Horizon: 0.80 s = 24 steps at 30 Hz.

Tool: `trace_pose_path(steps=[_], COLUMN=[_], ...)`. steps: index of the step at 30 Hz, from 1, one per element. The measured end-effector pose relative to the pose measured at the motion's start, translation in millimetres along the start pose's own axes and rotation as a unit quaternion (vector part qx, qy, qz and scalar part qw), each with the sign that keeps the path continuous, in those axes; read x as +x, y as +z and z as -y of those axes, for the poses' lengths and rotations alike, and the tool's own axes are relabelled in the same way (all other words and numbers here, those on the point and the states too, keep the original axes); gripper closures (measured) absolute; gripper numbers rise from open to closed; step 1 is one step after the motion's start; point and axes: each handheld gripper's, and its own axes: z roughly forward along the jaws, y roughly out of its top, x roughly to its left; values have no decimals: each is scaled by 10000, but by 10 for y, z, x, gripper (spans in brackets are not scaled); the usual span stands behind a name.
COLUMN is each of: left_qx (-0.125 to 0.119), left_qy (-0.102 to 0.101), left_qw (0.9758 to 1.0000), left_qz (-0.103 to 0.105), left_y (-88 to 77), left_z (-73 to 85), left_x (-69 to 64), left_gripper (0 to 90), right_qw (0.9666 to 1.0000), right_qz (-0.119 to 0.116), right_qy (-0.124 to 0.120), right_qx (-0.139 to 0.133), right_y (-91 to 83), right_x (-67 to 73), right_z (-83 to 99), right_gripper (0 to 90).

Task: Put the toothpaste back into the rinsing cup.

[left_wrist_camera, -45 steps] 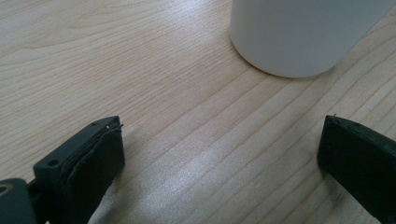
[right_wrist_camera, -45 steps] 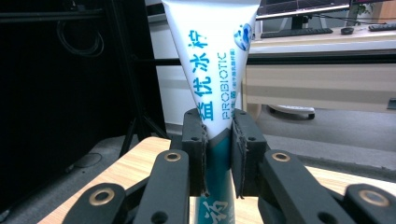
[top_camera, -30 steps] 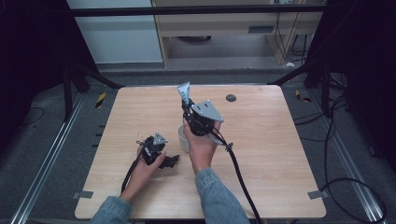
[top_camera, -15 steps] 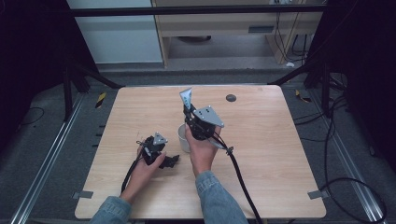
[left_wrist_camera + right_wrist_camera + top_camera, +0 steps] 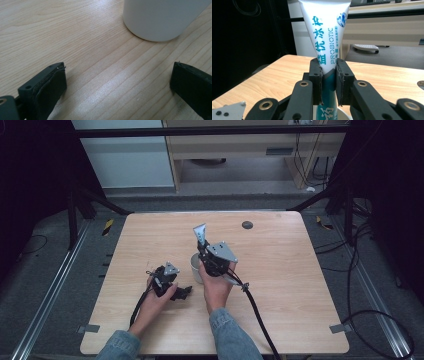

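Note:
A white toothpaste tube (image 5: 325,35) with teal lettering stands upright in my right gripper (image 5: 329,75), whose jaws are shut on its lower body. Its lower end reaches into a white cup (image 5: 342,115) below the jaws. In the high view the tube (image 5: 200,234) sticks up above the right gripper (image 5: 204,251), and the cup (image 5: 195,268) sits on the wooden table (image 5: 280,270) just left of that hand. My left gripper (image 5: 184,291) rests low on the table left of the cup, open with nothing between its jaws. In the left gripper view the cup (image 5: 160,17) stands ahead of the open left gripper (image 5: 117,82).
A small dark round disc (image 5: 247,225) lies near the table's far edge. Black cables (image 5: 255,310) trail from the right gripper toward the near edge. A pale cabinet and shelf stand beyond the table; dark floor and metal rails surround it.
My right gripper has come down with the tube, bringing its lower end to the cup. The left gripper has stayed where it was.

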Motion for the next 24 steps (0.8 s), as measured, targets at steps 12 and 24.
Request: trace_pose_path(steps=[12, 24], left_qx=[2, 25], left_qy=[0, 14], left_qw=[10000, 10000], left_qz=[0, 4], left_y=[0, -3], left_z=[0, 0], left_x=[0, 2], left_gripper=[0, 0], right_qw=[9999, 9997], right_qz=[31, 71], right_qy=[-8, -76], right_qx=[101, 213], right_y=[18, 33], right_x=[-7, -13], right_z=[94, 181], right_gripper=[774, 773])
